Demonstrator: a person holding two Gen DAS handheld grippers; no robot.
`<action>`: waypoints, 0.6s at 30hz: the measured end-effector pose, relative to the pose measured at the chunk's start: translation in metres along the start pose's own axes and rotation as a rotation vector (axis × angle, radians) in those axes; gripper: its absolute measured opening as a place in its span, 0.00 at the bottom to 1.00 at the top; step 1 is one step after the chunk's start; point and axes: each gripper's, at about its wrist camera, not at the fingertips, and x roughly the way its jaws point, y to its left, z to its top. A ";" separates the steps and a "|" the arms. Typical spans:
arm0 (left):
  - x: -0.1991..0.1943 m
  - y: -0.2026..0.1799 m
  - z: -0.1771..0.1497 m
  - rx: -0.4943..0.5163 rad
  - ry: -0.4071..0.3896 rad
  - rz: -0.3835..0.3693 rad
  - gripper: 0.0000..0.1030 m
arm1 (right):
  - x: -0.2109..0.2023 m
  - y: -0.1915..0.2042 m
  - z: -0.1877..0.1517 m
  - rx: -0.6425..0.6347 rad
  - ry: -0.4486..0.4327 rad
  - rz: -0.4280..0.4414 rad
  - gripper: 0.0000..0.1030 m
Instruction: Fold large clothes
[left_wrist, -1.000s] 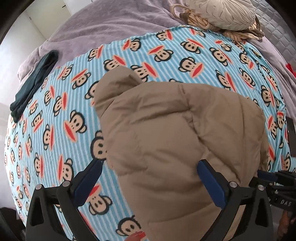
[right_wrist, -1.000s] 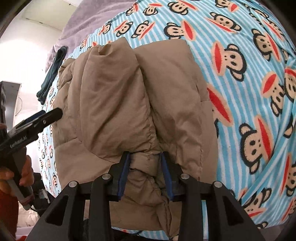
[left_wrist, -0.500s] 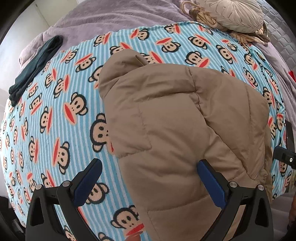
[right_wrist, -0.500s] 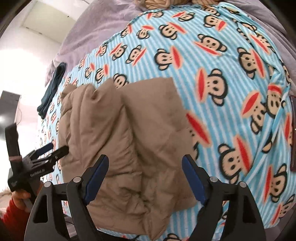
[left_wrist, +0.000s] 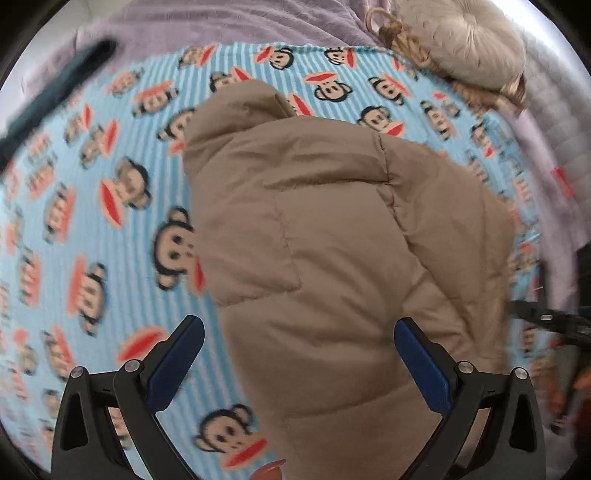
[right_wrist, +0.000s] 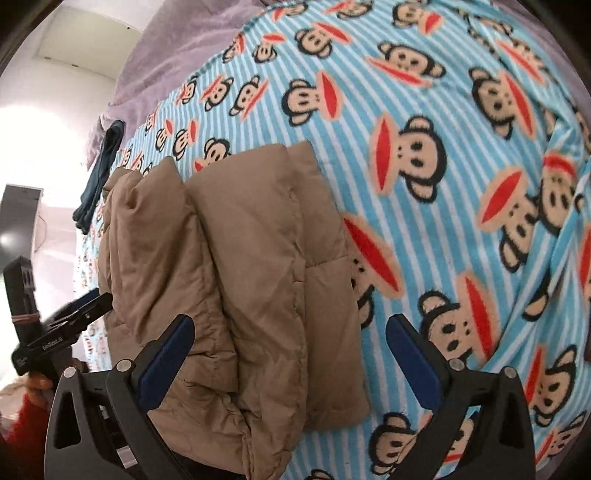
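We see a bed (left_wrist: 229, 40) filling both views, its lilac cover showing along the top of each frame. Over it lies a blue-and-white striped blanket (right_wrist: 424, 122) printed with monkey faces, which takes up most of the surface. On the blanket rests the folded tan puffer jacket (left_wrist: 332, 240), in the centre of the left wrist view and in the lower left half of the right wrist view (right_wrist: 236, 277). A pale round cushion (left_wrist: 461, 48) sits on a woven basket (left_wrist: 391, 33) at the upper right of the left view. A dark folded cloth (right_wrist: 99, 173) lies at the blanket's edge, left of the jacket in the right view. White wall fills the upper left there.

Our left hand-held gripper (left_wrist: 299, 350) hangs wide open above the jacket, gripping nothing. Our right hand-held gripper (right_wrist: 290, 343) is opening, its jaws spread wide over the jacket's near end, pads clear of the fabric.
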 end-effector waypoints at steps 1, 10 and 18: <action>0.000 0.009 -0.002 -0.031 0.007 -0.063 1.00 | 0.001 -0.003 0.001 0.010 0.011 0.021 1.00; 0.031 0.061 -0.019 -0.239 0.080 -0.407 1.00 | 0.013 -0.024 0.015 0.078 0.103 0.225 1.00; 0.059 0.054 -0.016 -0.223 0.114 -0.438 1.00 | 0.044 -0.011 0.030 0.006 0.175 0.254 1.00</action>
